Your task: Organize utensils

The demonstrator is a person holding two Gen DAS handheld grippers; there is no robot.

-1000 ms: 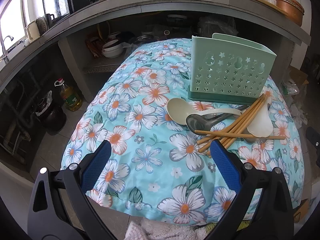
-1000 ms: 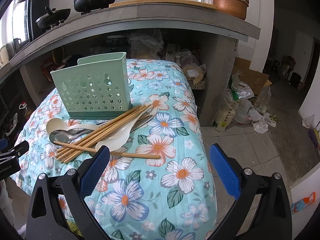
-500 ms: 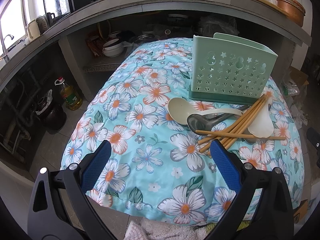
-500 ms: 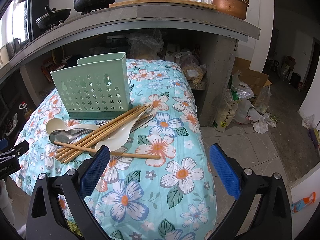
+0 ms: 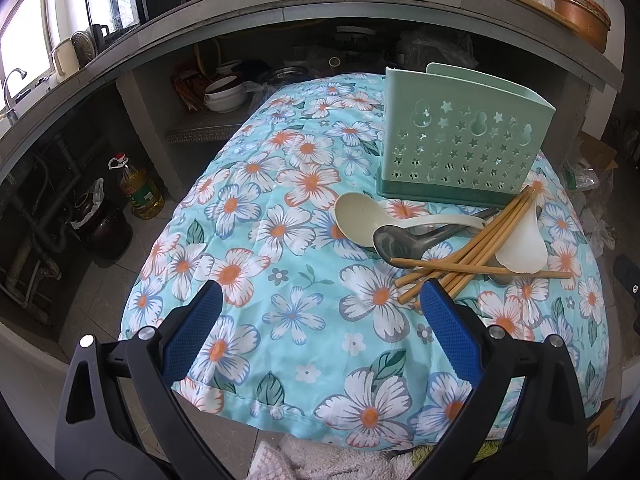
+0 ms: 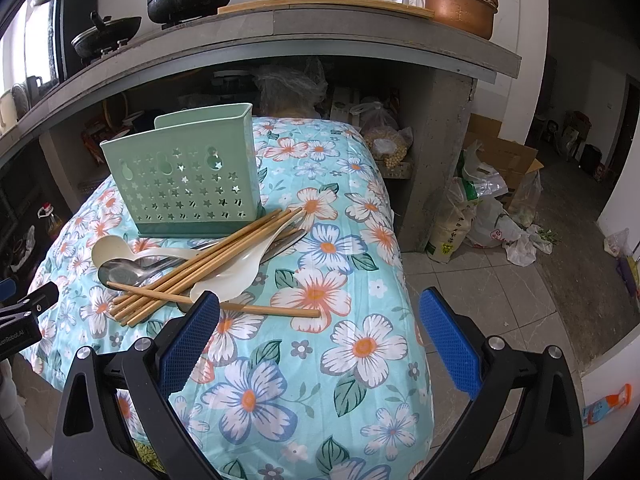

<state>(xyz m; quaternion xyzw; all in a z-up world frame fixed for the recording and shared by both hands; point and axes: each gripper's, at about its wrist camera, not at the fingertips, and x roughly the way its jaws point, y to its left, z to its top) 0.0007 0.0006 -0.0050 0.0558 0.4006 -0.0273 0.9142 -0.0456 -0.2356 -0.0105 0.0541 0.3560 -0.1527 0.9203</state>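
A green perforated utensil holder (image 5: pixel 460 152) (image 6: pixel 188 176) stands upright on a floral cloth-covered table (image 5: pixel 280 240) (image 6: pixel 340 340). In front of it lies a pile: a cream ladle (image 5: pixel 360 216) (image 6: pixel 108 250), a dark metal spoon (image 5: pixel 394 242) (image 6: pixel 120 272), a white rice paddle (image 5: pixel 524 244) (image 6: pixel 228 280) and several wooden chopsticks (image 5: pixel 472 244) (image 6: pixel 200 268). My left gripper (image 5: pixel 318 300) is open and empty, above the table's near edge, left of the pile. My right gripper (image 6: pixel 318 308) is open and empty, just in front of the pile.
A concrete counter with pots runs behind the table (image 6: pixel 280 28). Bowls (image 5: pixel 224 96) sit on the shelf below. An oil bottle (image 5: pixel 140 192) stands on the floor at left. Bags and a box (image 6: pixel 492 196) lie on the floor at right.
Both views are almost unchanged; the left gripper has shifted very slightly. Both grippers stay open.
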